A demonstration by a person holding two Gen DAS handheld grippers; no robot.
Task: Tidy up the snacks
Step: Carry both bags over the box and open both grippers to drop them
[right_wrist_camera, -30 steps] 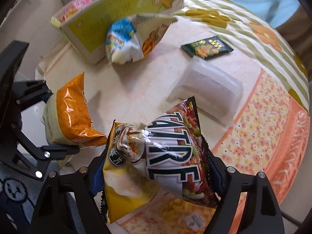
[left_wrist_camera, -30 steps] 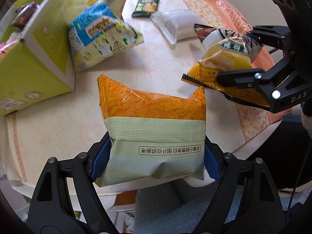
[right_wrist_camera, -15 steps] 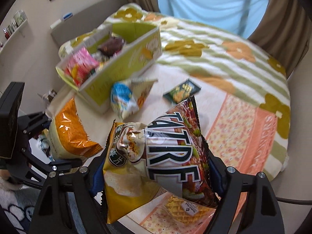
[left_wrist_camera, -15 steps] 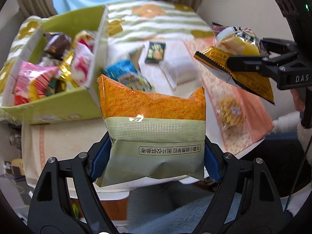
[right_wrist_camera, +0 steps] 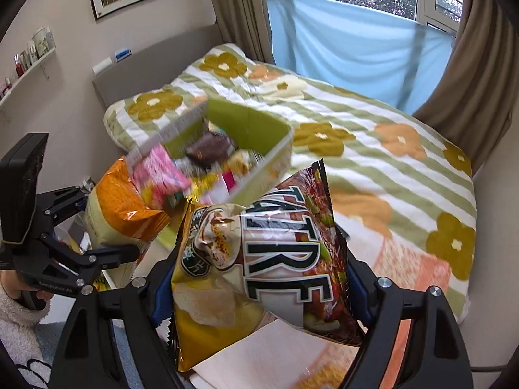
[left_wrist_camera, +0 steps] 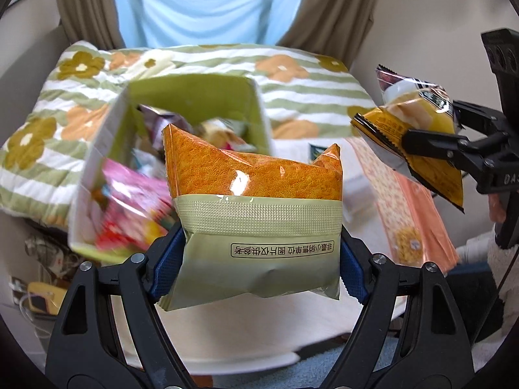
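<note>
My left gripper (left_wrist_camera: 258, 267) is shut on an orange and pale green snack bag (left_wrist_camera: 256, 207), held in the air in front of the green cardboard box (left_wrist_camera: 194, 94). The box holds several snack packs, with a pink one (left_wrist_camera: 133, 194) near its front. My right gripper (right_wrist_camera: 259, 291) is shut on two chip bags held together, a yellow one (right_wrist_camera: 207, 311) and a dark one with big letters (right_wrist_camera: 285, 259). In the left wrist view the right gripper (left_wrist_camera: 431, 136) is at the right with its bags (left_wrist_camera: 412, 129). In the right wrist view the left gripper (right_wrist_camera: 94, 227) is at the left, below the box (right_wrist_camera: 256, 129).
The low table (left_wrist_camera: 366, 194) has a floral orange cloth (left_wrist_camera: 412, 214) with a small waffle pack (left_wrist_camera: 408, 243) on it. A bed with a flowered striped quilt (right_wrist_camera: 389, 149) lies behind the box. Curtains and a window are beyond. A fluffy rug lies below the table edge.
Both grippers have risen and tilted up with their bags. The box is now straight ahead and closer, and the table's loose snacks are mostly out of sight.
</note>
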